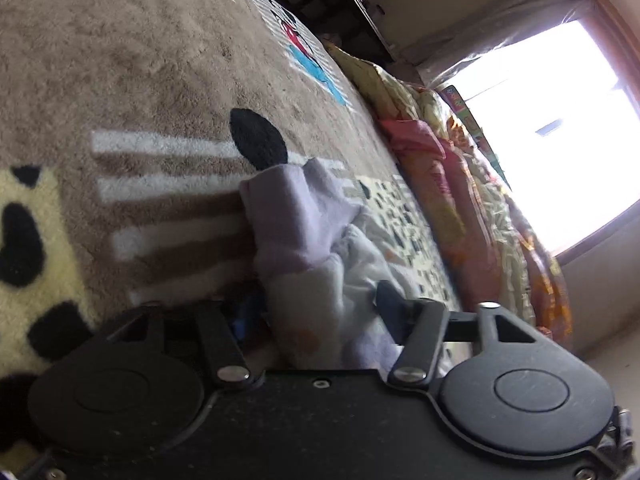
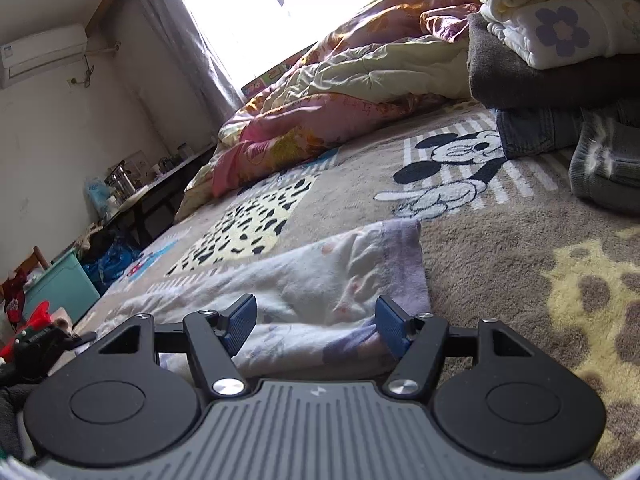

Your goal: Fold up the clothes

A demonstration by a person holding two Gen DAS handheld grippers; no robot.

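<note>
A pale white and lilac garment point(image 2: 320, 276) with small pink prints lies on the brown Mickey Mouse blanket point(image 2: 500, 264). My right gripper point(image 2: 316, 320) is open, its blue pads either side of the garment's near edge, low over it. In the left wrist view the same garment point(image 1: 304, 240) is bunched up and rises between my left gripper's point(image 1: 316, 312) fingers. The right finger point(image 1: 394, 312) shows against the cloth; the left pad is mostly hidden by the fabric. The jaws stand wide, and whether they pinch the cloth is hidden.
A stack of folded clothes point(image 2: 552, 28) sits at the far right, on a grey towel and jeans. A rumpled pink and yellow quilt point(image 2: 340, 92) lies along the bed's far side under the window. A table and a teal box point(image 2: 64, 284) stand left of the bed.
</note>
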